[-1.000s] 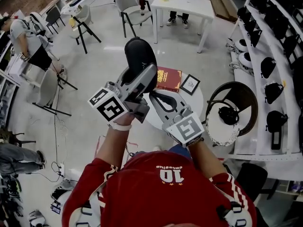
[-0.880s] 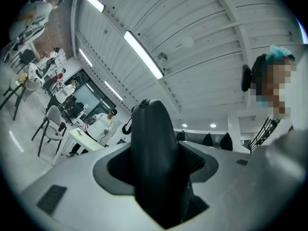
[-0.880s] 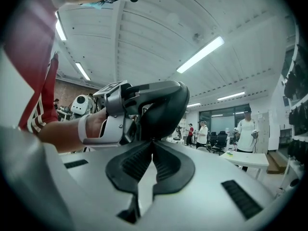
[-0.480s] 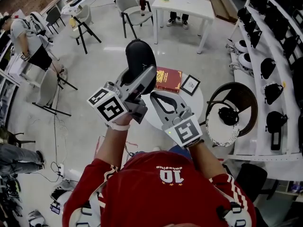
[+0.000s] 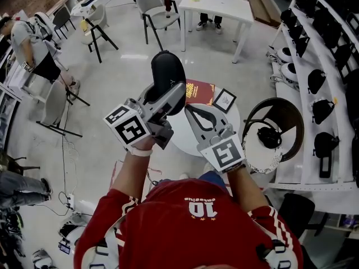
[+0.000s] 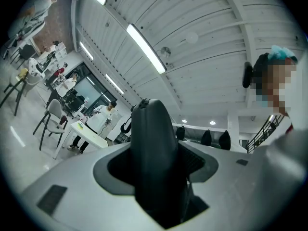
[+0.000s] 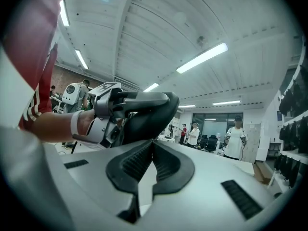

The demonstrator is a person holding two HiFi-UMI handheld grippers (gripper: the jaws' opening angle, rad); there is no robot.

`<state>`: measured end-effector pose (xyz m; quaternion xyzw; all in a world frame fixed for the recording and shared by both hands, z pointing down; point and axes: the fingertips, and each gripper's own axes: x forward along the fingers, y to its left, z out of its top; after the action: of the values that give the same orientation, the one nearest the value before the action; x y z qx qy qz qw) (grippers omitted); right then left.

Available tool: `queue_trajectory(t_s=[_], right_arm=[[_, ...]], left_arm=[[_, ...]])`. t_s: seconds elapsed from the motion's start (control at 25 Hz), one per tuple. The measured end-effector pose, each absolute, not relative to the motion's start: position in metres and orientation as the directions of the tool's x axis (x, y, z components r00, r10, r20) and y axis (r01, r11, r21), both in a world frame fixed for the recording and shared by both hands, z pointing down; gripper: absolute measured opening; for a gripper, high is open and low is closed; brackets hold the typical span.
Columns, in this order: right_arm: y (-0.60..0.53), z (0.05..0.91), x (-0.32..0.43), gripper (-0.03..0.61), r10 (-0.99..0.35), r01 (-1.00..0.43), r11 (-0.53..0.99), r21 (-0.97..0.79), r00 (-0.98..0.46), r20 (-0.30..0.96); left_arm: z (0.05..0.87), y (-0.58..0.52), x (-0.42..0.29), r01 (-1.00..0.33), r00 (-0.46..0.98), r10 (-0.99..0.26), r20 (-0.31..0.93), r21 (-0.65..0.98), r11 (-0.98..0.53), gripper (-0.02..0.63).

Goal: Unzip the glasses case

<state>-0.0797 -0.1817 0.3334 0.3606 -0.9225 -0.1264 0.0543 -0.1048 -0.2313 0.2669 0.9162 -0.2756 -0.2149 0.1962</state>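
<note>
Black hard-shell glasses case is up in the air above the round white bench, standing on end between the jaws of the left gripper. It looks light and rigid, with a smooth curved shell that could probably slip or twist under a sideways pull. The body needs a firm clamp across its flat faces, which is how it's taken now. The zipper tab is the small, fiddly part to pinch; I can't pick it out in any view.

Left gripper view: the jaws stand wide and both pads press on the lower half of the case, while its upper half sticks out past the tips. Solid hold.

Right gripper sits level, just beside the case's lower edge. In the right gripper view its tips meet, with only a narrow gap further back. Nothing shows pinched between them; whether they touch the case or have caught the zip tab I can't tell. Likely the pull along the seam hasn't started, as the case looks closed.
</note>
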Motion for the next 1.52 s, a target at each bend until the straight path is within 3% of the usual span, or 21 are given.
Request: queue_trajectory(t_s=[1.12,1.52], right_arm=[[-0.200,0.324,-0.052,0.017,-0.732,-0.669,0.643,0.373,-0.680,0.042],[-0.204,0.329,-0.040,0.017,-0.753,-0.666,0.622,0.411,-0.654,0.080]], left_arm=[[0.329,-0.200,-0.079,-0.278,0.931,-0.356,-0.085,0.469,-0.838,0.276],[0.355,-0.183,-0.070,-0.253,0.967,-0.240,0.083,0.409,-0.877,0.276]])
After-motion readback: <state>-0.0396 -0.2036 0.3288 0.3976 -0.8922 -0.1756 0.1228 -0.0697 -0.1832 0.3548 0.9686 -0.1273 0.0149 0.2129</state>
